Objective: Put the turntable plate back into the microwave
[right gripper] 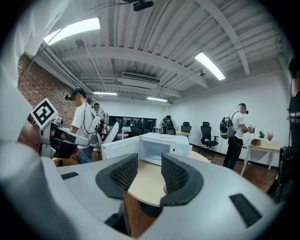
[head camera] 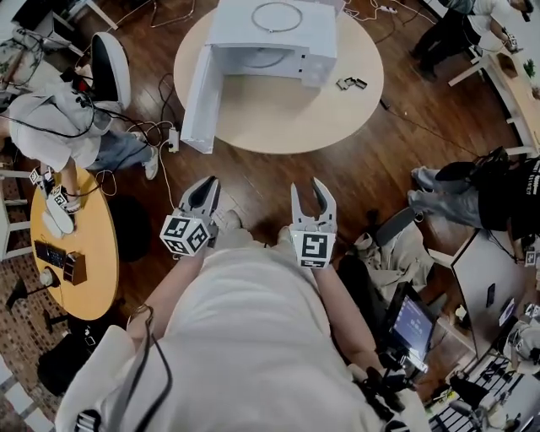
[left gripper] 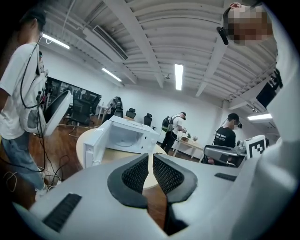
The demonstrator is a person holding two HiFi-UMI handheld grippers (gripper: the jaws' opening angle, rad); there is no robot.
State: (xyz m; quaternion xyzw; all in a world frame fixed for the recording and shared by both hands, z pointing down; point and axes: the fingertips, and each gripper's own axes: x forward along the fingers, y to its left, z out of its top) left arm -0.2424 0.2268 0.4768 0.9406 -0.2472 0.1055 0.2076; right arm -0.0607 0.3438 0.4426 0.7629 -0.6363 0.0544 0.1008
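Note:
A white microwave [head camera: 314,40] stands on a round beige table [head camera: 337,118], its door [head camera: 198,97] swung open to the left. A clear round turntable plate [head camera: 277,17] lies on top of the microwave. Both grippers hover over the wooden floor, short of the table and pointing at it. My left gripper [head camera: 205,190] has its jaws almost together with only a sliver between them and nothing held. My right gripper [head camera: 313,190] is open and empty. The microwave [left gripper: 126,136] shows ahead in the left gripper view and, with its cavity facing me, the microwave [right gripper: 154,145] in the right gripper view.
Two small dark items [head camera: 352,83] lie on the table right of the microwave. Cables [head camera: 160,131] trail over the floor by the table's left edge. A person with a chair [head camera: 110,67] is at the left, a yellow side table [head camera: 93,253] nearer, another person [head camera: 472,190] at the right.

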